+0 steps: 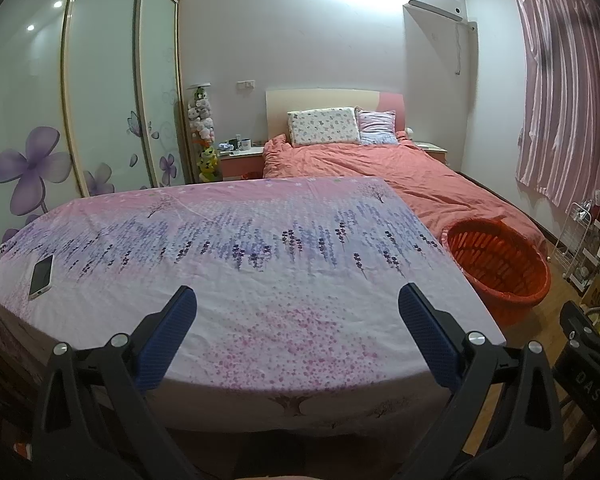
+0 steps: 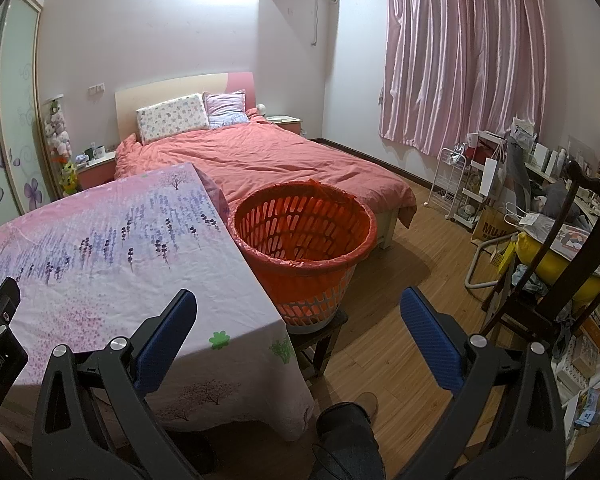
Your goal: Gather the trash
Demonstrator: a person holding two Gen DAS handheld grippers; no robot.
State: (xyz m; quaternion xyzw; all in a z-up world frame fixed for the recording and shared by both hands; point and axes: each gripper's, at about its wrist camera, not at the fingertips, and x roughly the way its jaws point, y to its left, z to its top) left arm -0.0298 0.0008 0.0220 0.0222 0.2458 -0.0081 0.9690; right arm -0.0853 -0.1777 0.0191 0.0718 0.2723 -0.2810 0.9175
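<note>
Both tongs, left and right, hover level, spread wide, empty.

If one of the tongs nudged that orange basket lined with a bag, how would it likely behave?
The orange basket looks like thin slotted plastic and appears empty, so it is probably light and would slide or tip easily. It sits on a small stool beside the table, so a push might knock it off. Its loose bag liner would likely crumple.
</note>
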